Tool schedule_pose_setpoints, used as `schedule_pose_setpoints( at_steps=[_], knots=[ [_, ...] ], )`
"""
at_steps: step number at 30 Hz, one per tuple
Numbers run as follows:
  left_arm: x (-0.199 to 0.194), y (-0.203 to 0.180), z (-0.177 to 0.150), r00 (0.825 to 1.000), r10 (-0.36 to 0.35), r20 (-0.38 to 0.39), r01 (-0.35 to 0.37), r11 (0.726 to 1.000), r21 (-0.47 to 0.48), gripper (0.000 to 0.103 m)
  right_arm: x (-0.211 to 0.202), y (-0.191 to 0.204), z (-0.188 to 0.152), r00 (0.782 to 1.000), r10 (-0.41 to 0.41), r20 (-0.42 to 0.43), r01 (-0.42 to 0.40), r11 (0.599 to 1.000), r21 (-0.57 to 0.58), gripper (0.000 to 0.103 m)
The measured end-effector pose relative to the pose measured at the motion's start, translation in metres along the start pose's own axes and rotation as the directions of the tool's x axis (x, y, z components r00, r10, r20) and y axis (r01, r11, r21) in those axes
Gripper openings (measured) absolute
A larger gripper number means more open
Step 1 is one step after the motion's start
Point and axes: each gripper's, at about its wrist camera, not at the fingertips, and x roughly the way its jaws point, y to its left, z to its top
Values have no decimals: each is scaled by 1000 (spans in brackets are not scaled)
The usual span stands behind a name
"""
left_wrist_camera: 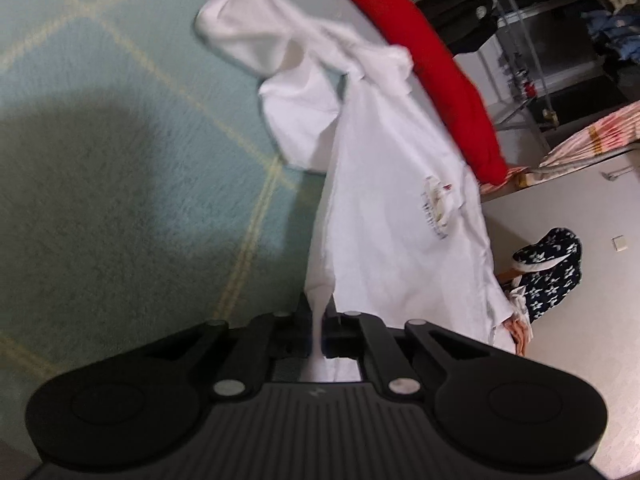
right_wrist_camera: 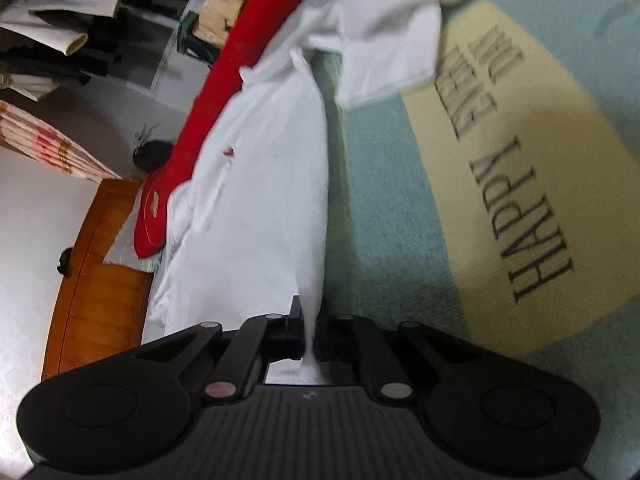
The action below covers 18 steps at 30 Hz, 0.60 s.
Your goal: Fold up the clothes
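Both grippers' jaws tight on white shirt (left_wrist_camera: 400, 208).

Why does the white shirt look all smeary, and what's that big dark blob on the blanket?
Left wrist view: the white shirt is smeared by motion blur, and the dark blob is a shadow on the blanket. Right wrist view: the shirt's far end and the blanket's lettering blur too; the fisheye lens bends straight edges.
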Motion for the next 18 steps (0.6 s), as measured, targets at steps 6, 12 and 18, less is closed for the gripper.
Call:
schedule_pose_setpoints(
  at_steps=[6,12,18],
  knots=[
    [-28,-28,-10,999,-28,20,26,996,85,2,-23,37,5,999,35,7,-34,994,-109,5],
    [-33,-15,-25,1000,8,-21,-7,997,71,2,-43,20,-8,999,-34,-35,30,995,-100,5],
    [-18,-2,-31,993,93,-72,-88,993,78,3,-38,-18,-19,997,-61,-44,62,998,17,5]
  ],
)
